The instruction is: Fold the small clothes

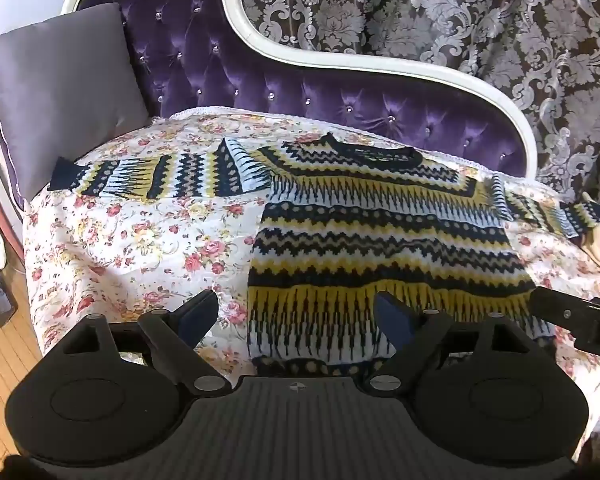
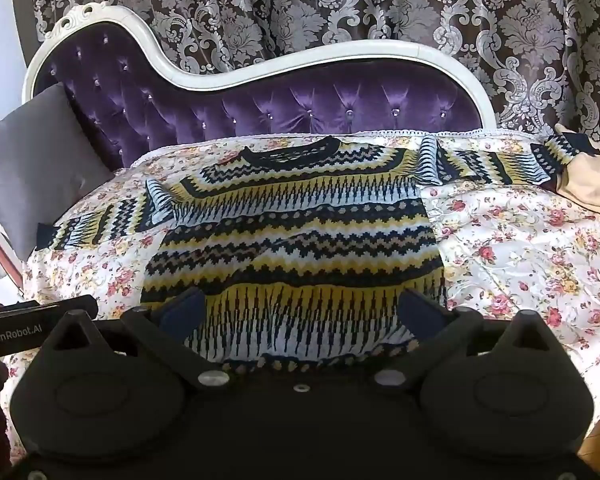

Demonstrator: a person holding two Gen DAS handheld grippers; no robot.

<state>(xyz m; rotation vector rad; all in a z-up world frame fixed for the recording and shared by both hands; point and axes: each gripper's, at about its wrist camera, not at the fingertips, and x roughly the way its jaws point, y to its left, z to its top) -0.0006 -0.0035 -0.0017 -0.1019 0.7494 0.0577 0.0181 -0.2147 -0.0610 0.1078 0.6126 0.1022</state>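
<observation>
A patterned sweater (image 1: 384, 236) in yellow, dark blue and white bands lies flat and face up on a flowered cover (image 1: 140, 240), its collar away from both tongs, its hem nearest them, and both sleeves spread out to the sides. The left gripper (image 1: 300, 316) hangs just above the hem's left corner, tipped forward and downward toward the cloth; its jaws stand wide apart with nothing between the pads, the left finger (image 1: 198, 314) over the bare flowered cover and the right finger (image 1: 396, 318) over the sweater's lower yellow band. The right gripper (image 2: 302, 312) is also tipped down toward the hem, its jaws spread as wide as they go and empty, both fingers over the sweater's lower edge, straddling most of the hem. Each tool shows at the edge of the other's view, so the two are side by side, near each other. Beyond the collar rises a purple buttoned sofa back (image 2: 300, 108) with a white curved frame, and behind it a patterned curtain (image 2: 340, 8). A grey cushion (image 1: 60, 96) leans far left of the tongs, touching the left sleeve's cuff. A beige cloth (image 2: 592, 180) lies by the right sleeve's cuff.
</observation>
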